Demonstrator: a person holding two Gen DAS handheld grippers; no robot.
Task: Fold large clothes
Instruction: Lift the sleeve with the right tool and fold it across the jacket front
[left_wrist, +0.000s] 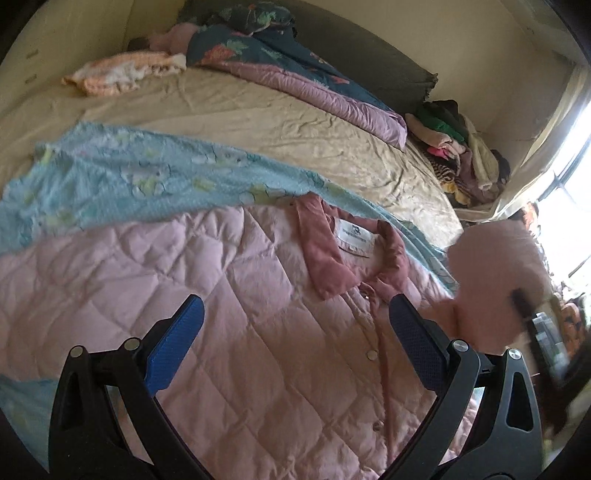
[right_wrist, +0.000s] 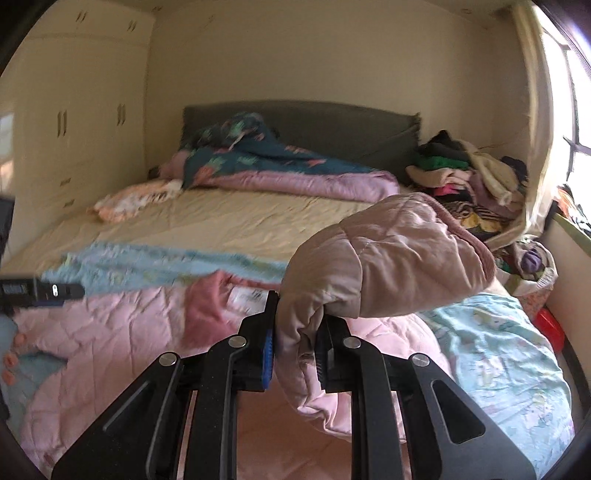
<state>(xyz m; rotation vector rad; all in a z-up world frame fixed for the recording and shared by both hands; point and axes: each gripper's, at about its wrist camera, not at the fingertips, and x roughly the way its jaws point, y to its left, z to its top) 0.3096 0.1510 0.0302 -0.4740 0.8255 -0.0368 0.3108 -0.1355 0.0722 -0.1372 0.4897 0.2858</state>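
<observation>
A pink quilted jacket (left_wrist: 184, 295) lies spread front-up on a light blue blanket (left_wrist: 129, 177) across the bed. Its darker pink collar (left_wrist: 325, 251) and white label face me. My left gripper (left_wrist: 295, 301) hovers open just above the jacket's chest, near the button line, with nothing between its blue pads. My right gripper (right_wrist: 295, 332) is shut on one jacket sleeve (right_wrist: 388, 258), which it holds lifted and bunched above the jacket body (right_wrist: 110, 332). In the left wrist view that raised sleeve (left_wrist: 495, 280) is a blurred pink shape at the right.
Beige bedsheet (left_wrist: 258, 110) stretches behind the blanket. A dark floral and purple quilt (right_wrist: 280, 166) lies by the grey headboard (right_wrist: 332, 122). A heap of mixed clothes (right_wrist: 465, 177) fills the far right corner. Wardrobe (right_wrist: 74, 110) on the left, bright window on the right.
</observation>
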